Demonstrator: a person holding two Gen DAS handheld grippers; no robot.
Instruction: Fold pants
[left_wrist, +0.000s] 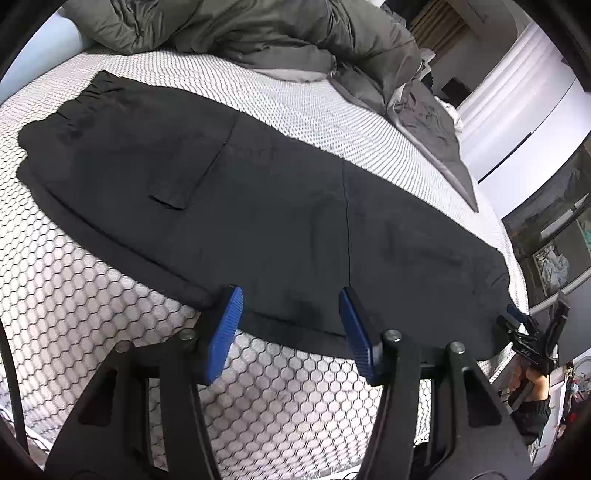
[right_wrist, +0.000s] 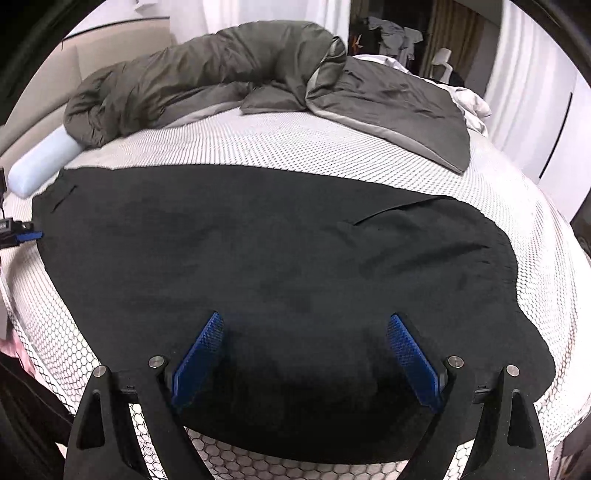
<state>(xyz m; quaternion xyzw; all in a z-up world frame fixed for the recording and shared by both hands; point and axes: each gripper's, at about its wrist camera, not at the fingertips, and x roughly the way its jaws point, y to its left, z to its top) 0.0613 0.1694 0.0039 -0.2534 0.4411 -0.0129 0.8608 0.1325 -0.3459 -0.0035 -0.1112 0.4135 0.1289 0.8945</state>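
Black pants lie flat and lengthwise on a bed with a white honeycomb-patterned cover. The gathered waistband is at the far left and a pocket flap shows near the middle. My left gripper is open, its blue pads hovering over the pants' near edge with nothing pinched. My right gripper stands wide open above the pants near their right end. Each gripper also shows in the other view: the right gripper at the pants' right end, the left gripper at the left edge.
A crumpled grey-green duvet is heaped along the far side of the bed, with a pale blue bolster at its left. White wardrobe doors and a glass-fronted shelf stand to the right. The bed's near edge is just below the grippers.
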